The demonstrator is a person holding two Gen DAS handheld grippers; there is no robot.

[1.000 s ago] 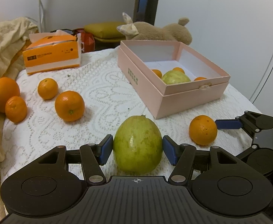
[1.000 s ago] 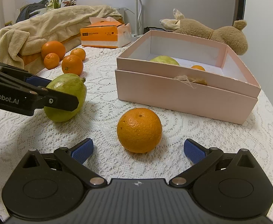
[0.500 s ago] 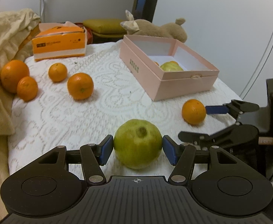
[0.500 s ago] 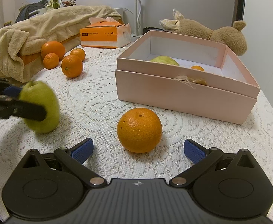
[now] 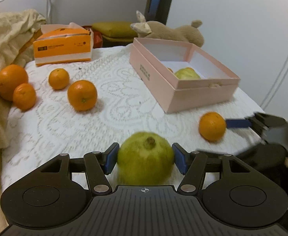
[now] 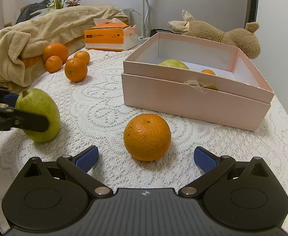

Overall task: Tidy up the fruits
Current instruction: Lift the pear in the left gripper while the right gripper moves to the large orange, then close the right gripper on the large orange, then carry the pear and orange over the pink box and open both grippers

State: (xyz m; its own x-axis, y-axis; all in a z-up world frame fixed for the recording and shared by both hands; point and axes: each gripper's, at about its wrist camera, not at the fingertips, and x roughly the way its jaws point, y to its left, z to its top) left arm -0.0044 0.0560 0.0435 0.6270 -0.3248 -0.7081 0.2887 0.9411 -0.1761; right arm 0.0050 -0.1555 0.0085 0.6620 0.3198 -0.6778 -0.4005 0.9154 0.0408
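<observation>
My left gripper (image 5: 145, 158) is shut on a green guava (image 5: 145, 158), held just above the lace cloth; it shows in the right wrist view (image 6: 39, 114) at the left. My right gripper (image 6: 145, 158) is open, its blue pads either side of an orange (image 6: 147, 136) on the cloth, not touching it. The same orange (image 5: 212, 126) shows in the left wrist view. A pink box (image 6: 193, 96) behind it holds another guava (image 6: 173, 64) and small oranges (image 6: 208, 72).
Several loose oranges (image 5: 82, 95) lie at the far left by a beige blanket (image 6: 26, 37). An orange tissue box (image 5: 63, 46) and a plush toy (image 6: 220, 34) stand at the back. The table edge runs along the right.
The left gripper has lifted the guava and drawn it back toward the near left, then tilted it. The right gripper and its orange have not moved.
</observation>
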